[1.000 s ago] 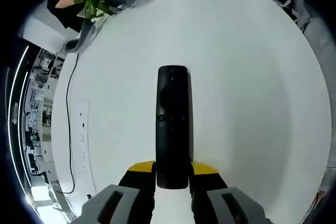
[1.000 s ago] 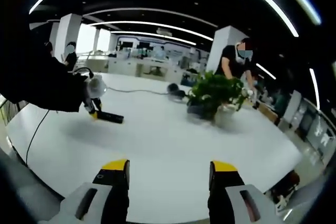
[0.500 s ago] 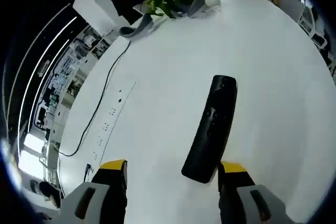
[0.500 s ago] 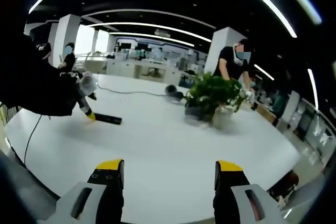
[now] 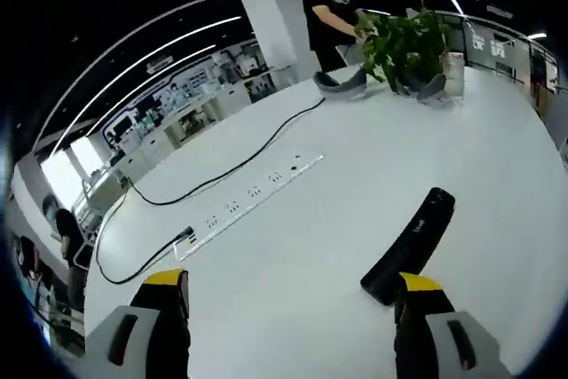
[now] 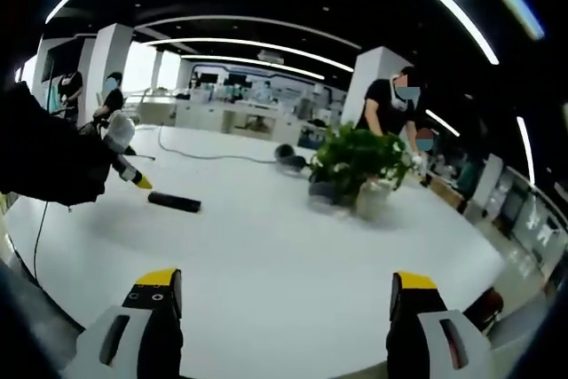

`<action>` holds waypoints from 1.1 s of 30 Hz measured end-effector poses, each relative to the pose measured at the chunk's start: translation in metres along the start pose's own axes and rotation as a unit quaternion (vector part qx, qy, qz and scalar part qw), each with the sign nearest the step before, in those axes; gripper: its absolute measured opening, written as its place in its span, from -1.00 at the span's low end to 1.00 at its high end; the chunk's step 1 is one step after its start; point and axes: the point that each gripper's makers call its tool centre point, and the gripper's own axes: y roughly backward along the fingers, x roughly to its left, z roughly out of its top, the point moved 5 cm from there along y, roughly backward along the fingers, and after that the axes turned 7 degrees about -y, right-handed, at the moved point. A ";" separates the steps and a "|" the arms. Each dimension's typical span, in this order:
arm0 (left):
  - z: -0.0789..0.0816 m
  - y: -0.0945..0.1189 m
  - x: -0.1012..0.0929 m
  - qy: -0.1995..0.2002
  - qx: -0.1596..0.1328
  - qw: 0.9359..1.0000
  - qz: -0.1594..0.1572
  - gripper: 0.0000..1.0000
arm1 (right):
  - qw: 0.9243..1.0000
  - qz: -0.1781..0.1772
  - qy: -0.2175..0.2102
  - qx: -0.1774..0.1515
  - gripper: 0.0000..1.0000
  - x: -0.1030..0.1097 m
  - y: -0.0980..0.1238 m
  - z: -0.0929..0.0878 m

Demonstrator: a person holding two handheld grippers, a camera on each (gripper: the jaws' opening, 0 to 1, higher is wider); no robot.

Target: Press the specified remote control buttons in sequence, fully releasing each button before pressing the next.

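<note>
On the white table [image 5: 293, 255] ahead of my left claw [image 5: 293, 308] lies the black remote control [image 5: 410, 244], flat and slanted, its near end just beside my right-hand yellow-tipped jaw but not between the two; my jaws stand wide apart with nothing in them. Further along the tabletop a white power strip [image 5: 253, 204] runs diagonally, with a black cable [image 5: 226, 179] curling off its near end and another trailing towards the far side. At the far edge stands a leafy potted plant [image 5: 404, 46], and a person in a black top [image 5: 327, 19] leans by it.

From my right claw [image 6: 282, 308], also spread wide and holding nothing, I see the same remote [image 6: 174, 202] well off across the table, lying apart from my left claw [image 6: 133, 177], which hangs just above the surface to its left with its yellow tip pointing down at the table. The plant [image 6: 355, 166] sits further right
</note>
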 end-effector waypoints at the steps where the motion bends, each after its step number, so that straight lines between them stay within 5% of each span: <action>1: -0.001 0.004 0.002 0.004 -0.006 1.000 0.004 1.00 | 1.000 0.004 -0.001 0.000 0.98 0.001 0.000 0.000; 8: -0.015 0.051 0.004 0.071 -0.035 0.997 0.015 1.00 | 1.000 0.005 -0.010 0.007 0.98 0.001 0.002 -0.001; 11: -0.022 0.070 -0.007 0.119 -0.050 0.992 -0.007 1.00 | 1.000 0.006 -0.015 0.000 0.98 0.000 0.003 0.000; 18: -0.036 0.116 -0.023 0.148 -0.072 0.986 -0.010 1.00 | 1.000 0.012 -0.021 -0.001 0.98 0.002 0.003 0.001; 20: -0.033 0.132 -0.025 0.151 -0.097 0.984 0.000 1.00 | 1.000 0.013 -0.020 -0.002 0.98 0.003 0.004 0.001; 27: -0.035 0.181 -0.038 0.139 -0.110 0.984 0.012 1.00 | 0.999 0.017 -0.028 -0.014 0.98 0.002 0.006 0.003; 33: -0.037 0.221 -0.058 0.191 -0.125 0.973 0.015 1.00 | 0.999 0.021 -0.025 -0.017 0.93 0.003 0.006 0.004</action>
